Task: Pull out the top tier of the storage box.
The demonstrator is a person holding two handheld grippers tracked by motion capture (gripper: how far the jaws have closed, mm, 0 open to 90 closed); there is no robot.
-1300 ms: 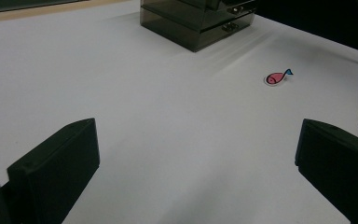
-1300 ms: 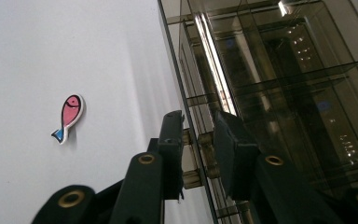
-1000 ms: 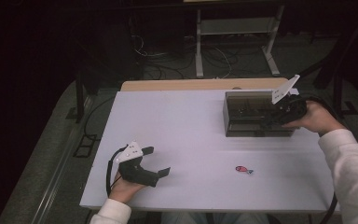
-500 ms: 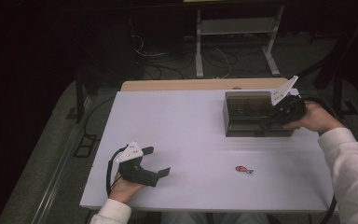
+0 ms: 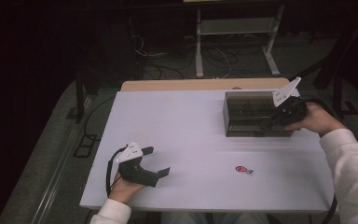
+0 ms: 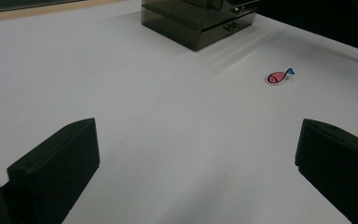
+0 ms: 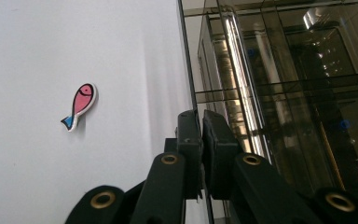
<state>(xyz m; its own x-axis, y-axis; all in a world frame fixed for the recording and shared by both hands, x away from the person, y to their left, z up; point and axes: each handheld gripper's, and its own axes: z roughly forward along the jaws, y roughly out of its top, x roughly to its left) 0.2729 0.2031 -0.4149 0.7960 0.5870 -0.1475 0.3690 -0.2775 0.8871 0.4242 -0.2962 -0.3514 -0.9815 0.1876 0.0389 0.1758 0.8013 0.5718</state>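
The right gripper is clenched, its two jaws pressed almost flat together against the front face of the smoky drawer box. Whether a drawer handle is pinched between them cannot be told, since the jaws hide that spot. In the high view the right gripper sits at the box's front right corner, where it was a second ago. The box has not shifted on the bench and no drawer stands out from its front. So nothing has really changed; I judge that the grip is being settled and the pull on a drawer has not begun.

Off to the side of the right gripper's jaws, well apart from them, a small pink fish with a blue tail lies flat on the bench, untouched.

The left gripper is released, with its jaws spread wide and only bare bench between them. The fish lies ahead of it and toward its right jaw, and the drawer box stands farther beyond. It has kept its place at the bench's near edge, idle.
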